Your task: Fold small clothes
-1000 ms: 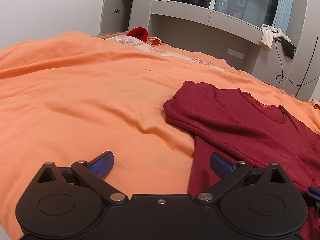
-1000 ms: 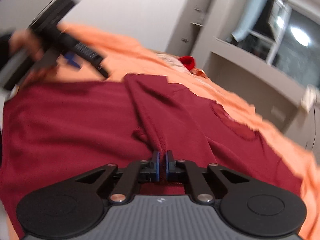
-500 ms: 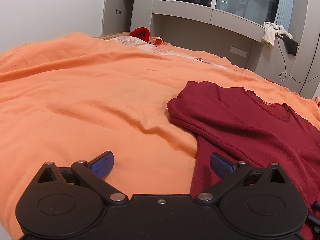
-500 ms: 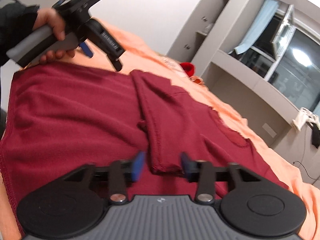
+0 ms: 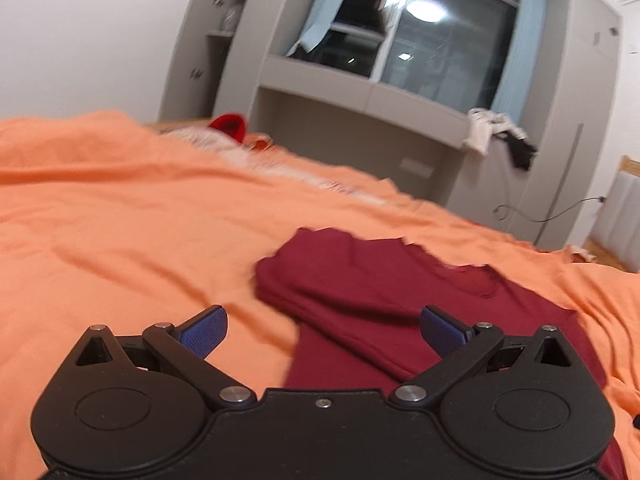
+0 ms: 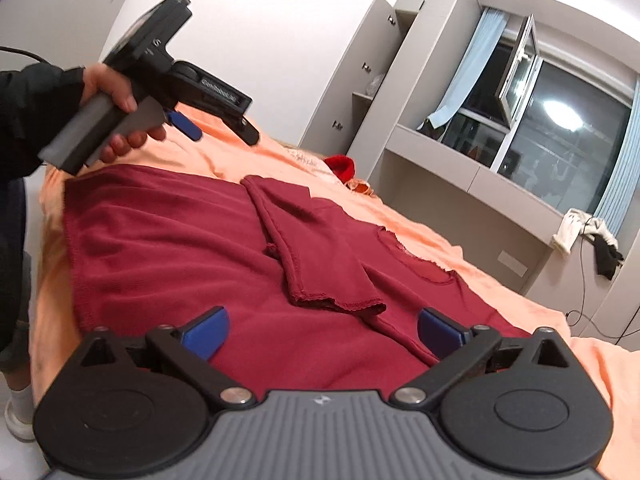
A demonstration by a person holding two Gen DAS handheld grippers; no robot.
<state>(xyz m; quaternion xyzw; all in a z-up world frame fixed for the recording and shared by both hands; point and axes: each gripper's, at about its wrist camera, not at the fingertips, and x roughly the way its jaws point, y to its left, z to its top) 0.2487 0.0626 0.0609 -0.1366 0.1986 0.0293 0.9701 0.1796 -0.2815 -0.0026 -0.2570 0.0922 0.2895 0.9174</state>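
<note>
Orange bedspread (image 6: 520, 292) covers the whole bed; all places below are given relative to it. Dark red top (image 6: 168, 264) lies spread flat on the bedspread at the near edge, neckline (image 6: 416, 256) toward the far side, hem toward the person's side. One sleeve (image 6: 320, 248) is already folded inward and rests diagonally across the chest, cuff lying loose on the body cloth. Remaining, by my judgement: the other sleeve, then the body folds; task looks to be in its first part. Left gripper (image 6: 208, 124), held in a hand (image 6: 116, 92) with a dark sleeve, hangs in the air above the top's corner near the bedspread's edge; in its own view the left gripper (image 5: 320, 326) has jaws wide apart, nothing between them. Right gripper (image 6: 322, 330) has just been opening, jaws now fully spread, pads clear of the cloth, with the cuff lying just ahead, released. Small red item (image 6: 340, 166) sits at the far side of the bedspread, untouched.
</note>
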